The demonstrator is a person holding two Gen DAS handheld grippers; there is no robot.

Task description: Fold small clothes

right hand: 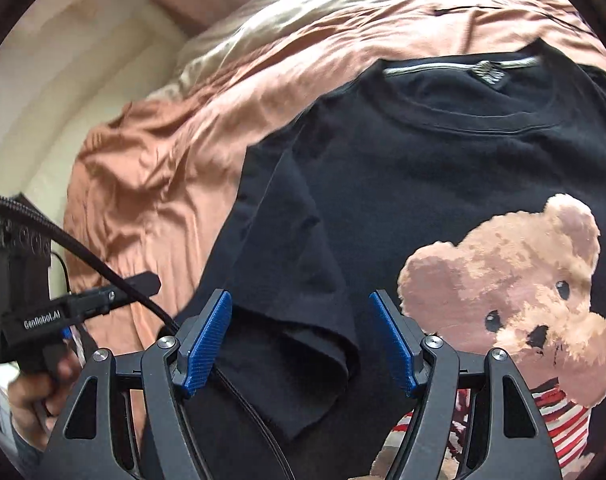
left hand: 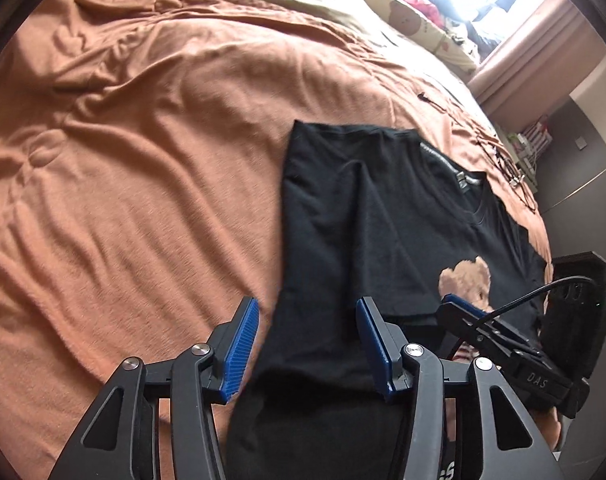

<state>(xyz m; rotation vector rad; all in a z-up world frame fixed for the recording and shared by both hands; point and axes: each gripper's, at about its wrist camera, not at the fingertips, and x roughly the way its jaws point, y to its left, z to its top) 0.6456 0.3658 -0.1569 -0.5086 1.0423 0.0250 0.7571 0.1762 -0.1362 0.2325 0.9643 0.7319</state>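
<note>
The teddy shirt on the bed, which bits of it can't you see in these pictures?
- Black T-shirt hem: cut off by the bottom edge in both views, behind the open grippers.
- Its right sleeve: past the right wrist view's edge.
- Teddy bear print: its lower body is cut off in the right wrist view; in the left wrist view the right gripper partly covers it.
- Neck label: blurred, unreadable.
</note>
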